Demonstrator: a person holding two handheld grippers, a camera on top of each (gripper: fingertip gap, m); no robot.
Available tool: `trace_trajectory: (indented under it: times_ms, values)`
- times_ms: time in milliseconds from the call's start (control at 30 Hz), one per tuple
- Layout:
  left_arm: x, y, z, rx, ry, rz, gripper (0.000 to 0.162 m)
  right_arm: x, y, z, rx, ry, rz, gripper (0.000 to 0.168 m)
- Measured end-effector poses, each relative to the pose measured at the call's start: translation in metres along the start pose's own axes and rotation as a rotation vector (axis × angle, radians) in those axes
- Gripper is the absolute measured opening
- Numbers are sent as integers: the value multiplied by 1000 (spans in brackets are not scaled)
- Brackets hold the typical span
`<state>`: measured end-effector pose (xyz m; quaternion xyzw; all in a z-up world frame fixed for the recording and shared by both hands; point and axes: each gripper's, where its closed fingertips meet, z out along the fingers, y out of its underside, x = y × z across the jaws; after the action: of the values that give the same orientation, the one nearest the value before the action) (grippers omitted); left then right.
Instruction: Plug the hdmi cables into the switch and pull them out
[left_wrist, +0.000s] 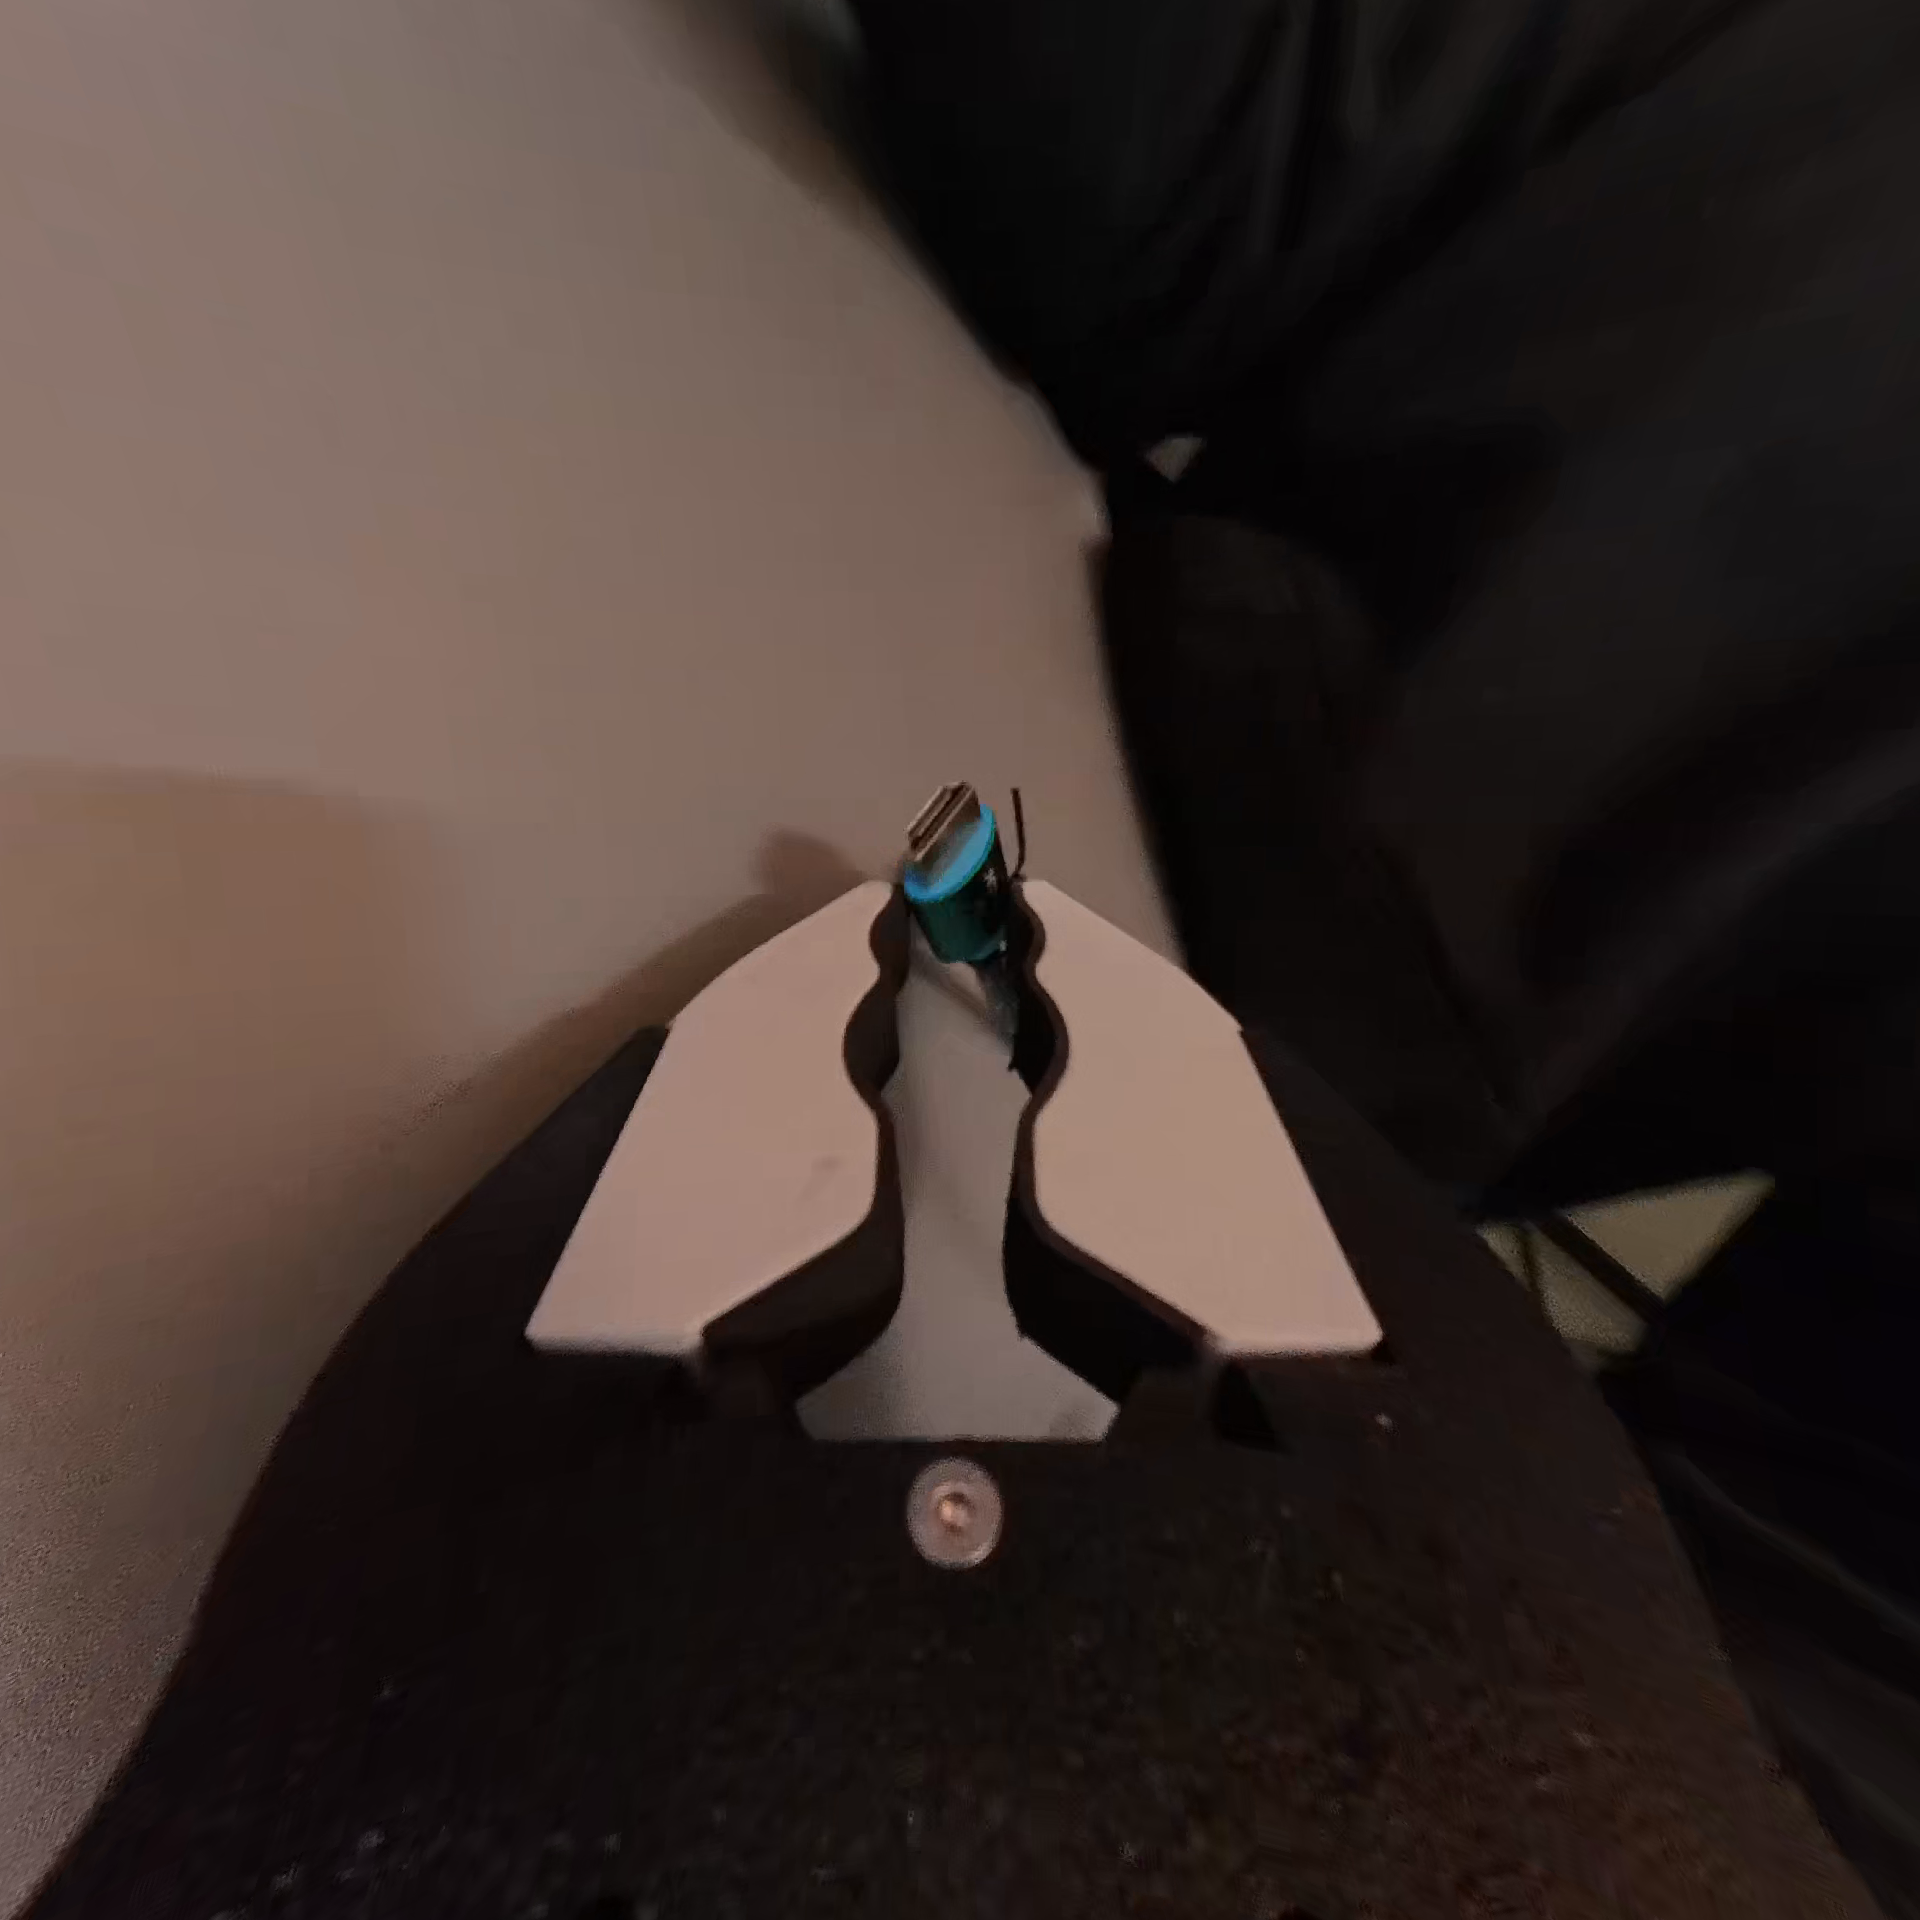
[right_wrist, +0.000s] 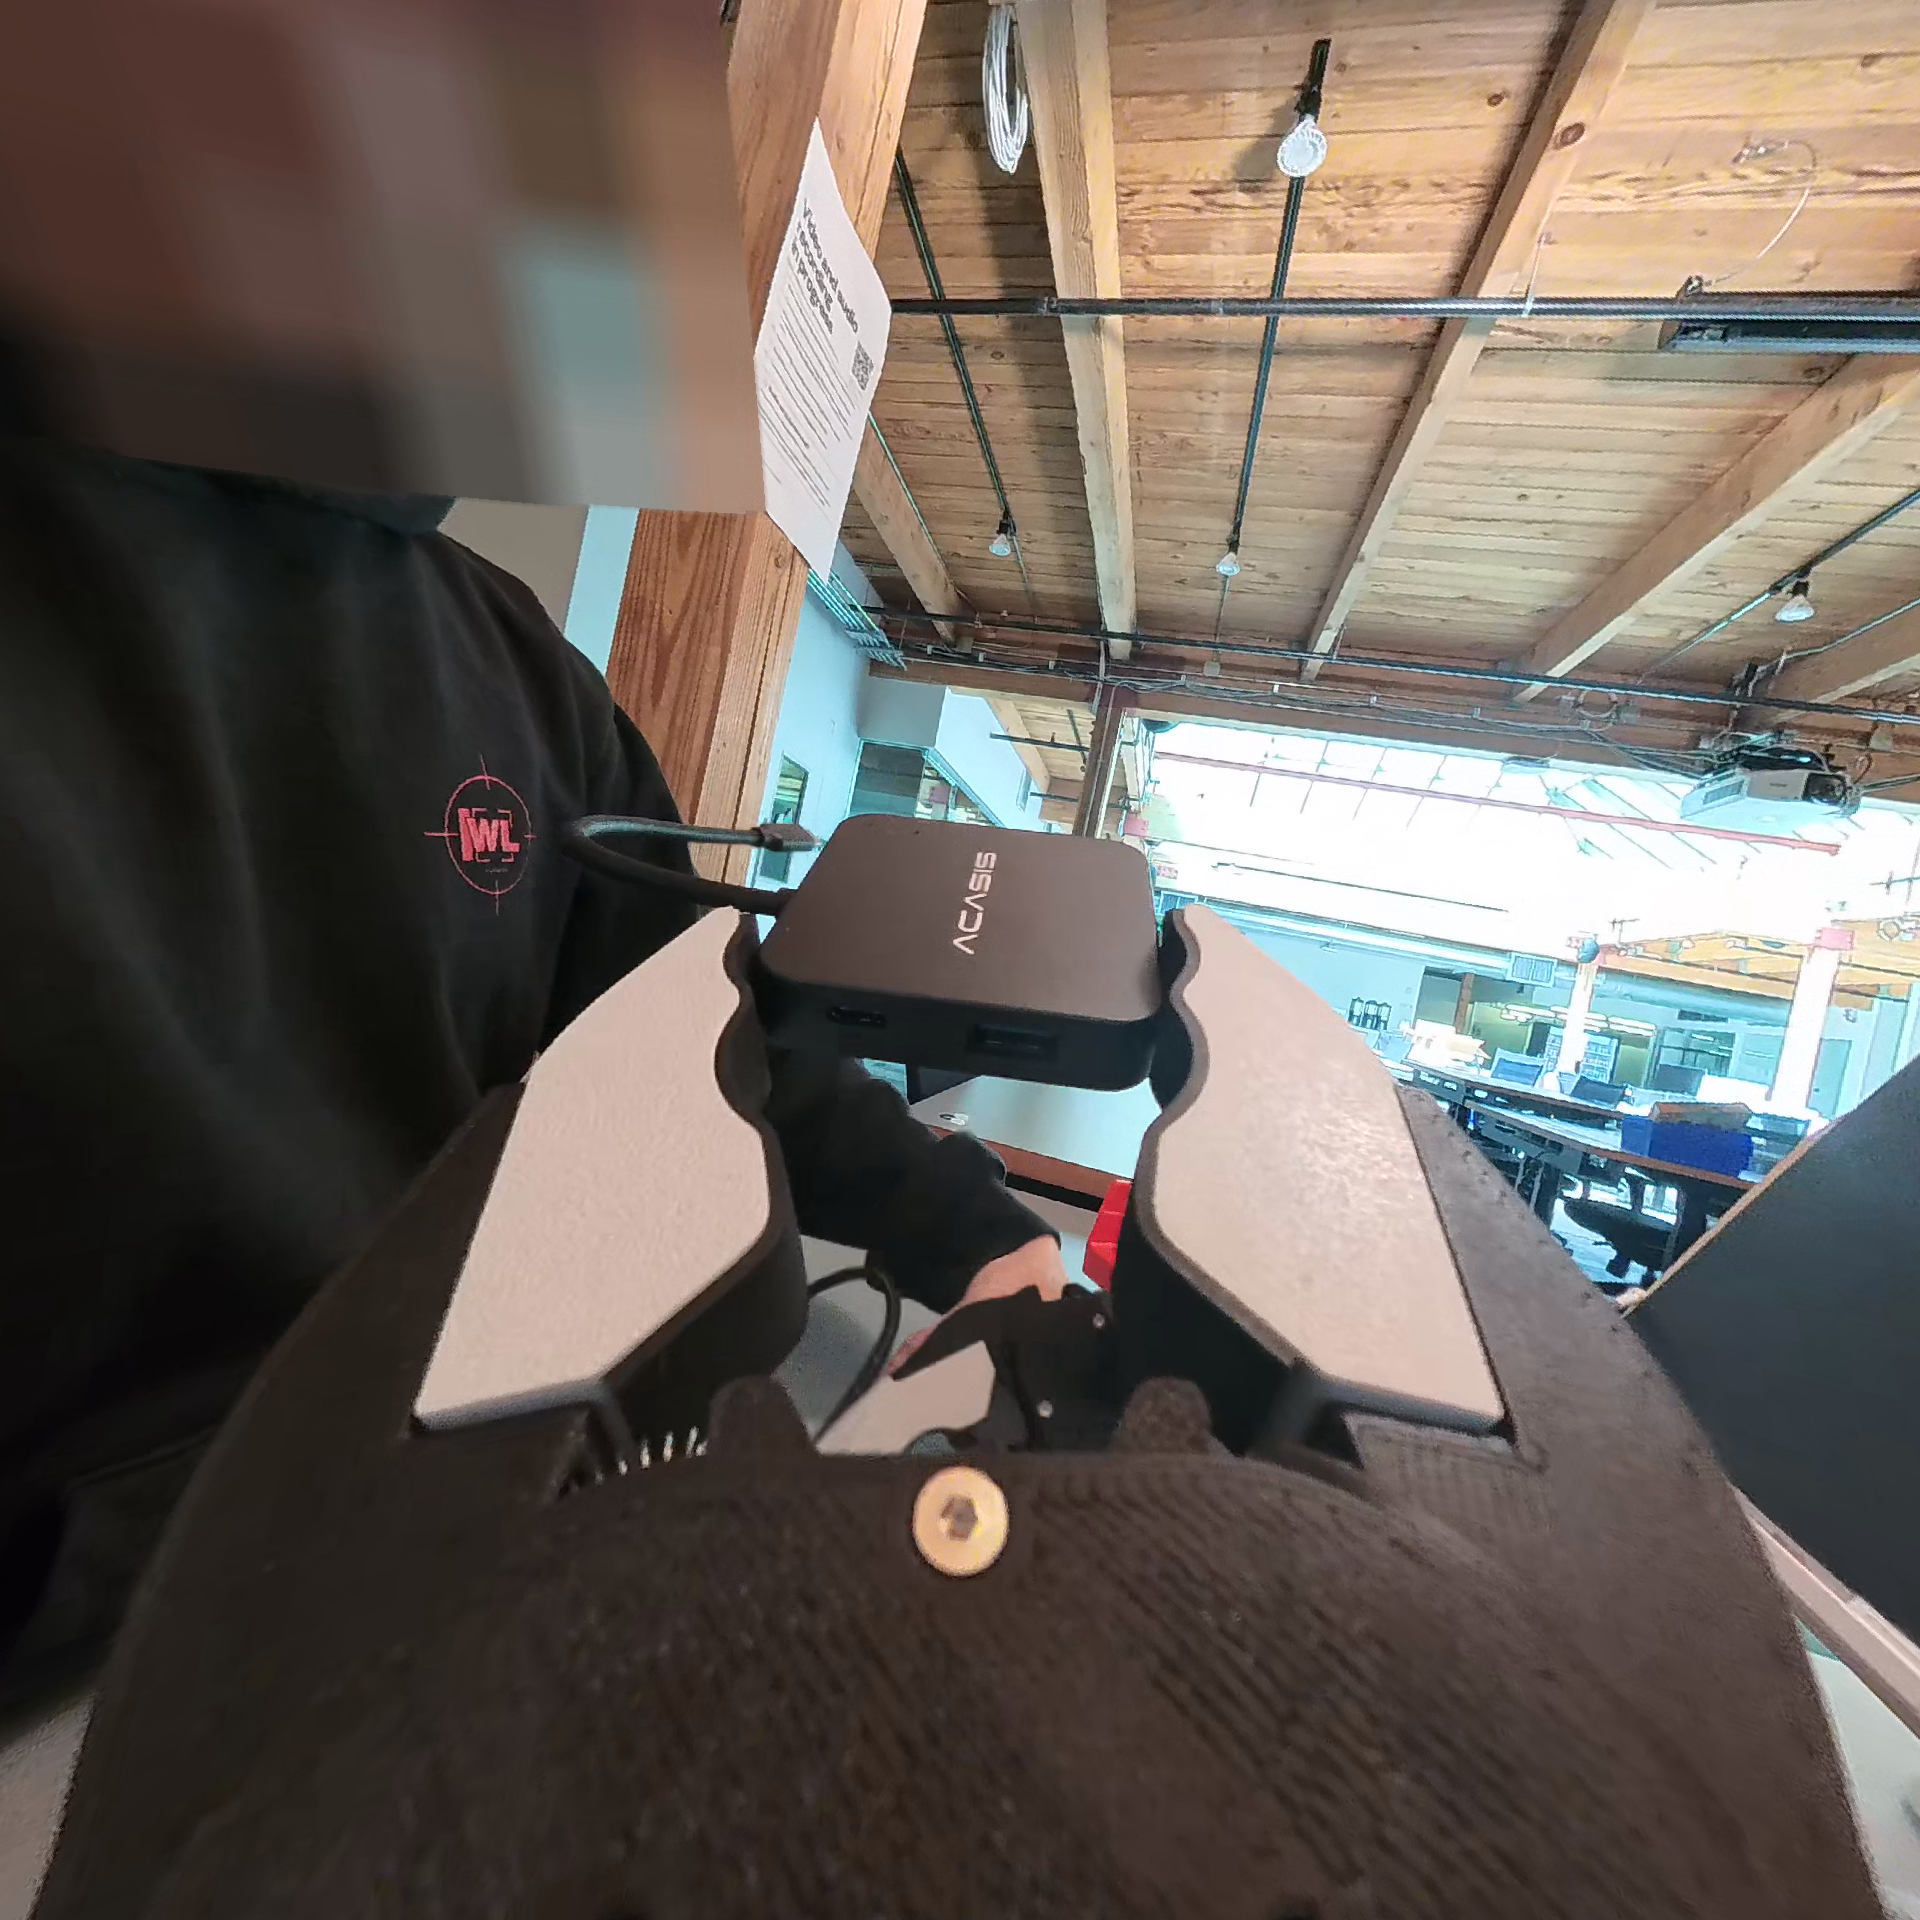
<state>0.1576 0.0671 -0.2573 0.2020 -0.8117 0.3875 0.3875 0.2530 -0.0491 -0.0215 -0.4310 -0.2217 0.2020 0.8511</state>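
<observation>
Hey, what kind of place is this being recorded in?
Probably a converted warehouse or loft-style shared workspace: exposed timber ceiling beams, a ceiling-mounted projector, and long desks with monitors behind. Up close, the right gripper grips the switch.

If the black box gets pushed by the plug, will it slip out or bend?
The black switch box looks like a stiff, hard shell, so it probably won't bend. The right hand-held gripper holds it only by its two side edges near the fingertips, so a push might make it pivot or slide. Its smooth sides look a bit slippery, too.
</observation>
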Motion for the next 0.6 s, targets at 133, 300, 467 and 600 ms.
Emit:
trace_trajectory:
  times_ms: [133,300,467,600]
  values:
    - [-46,-9,-40,60,-400,34,36,3,3,-2,-7,12,5,73]
    - [-64,-19,-125,134,-955,-33,48,4,3,-4,-12,23,-6,73]
    - [-4,-25,-71,330,-843,-306,44,6,3,-9,-13,44,-10,73]
    - [0,-7,-13,378,-797,-449,50,9,4,-12,-24,63,-16,73]
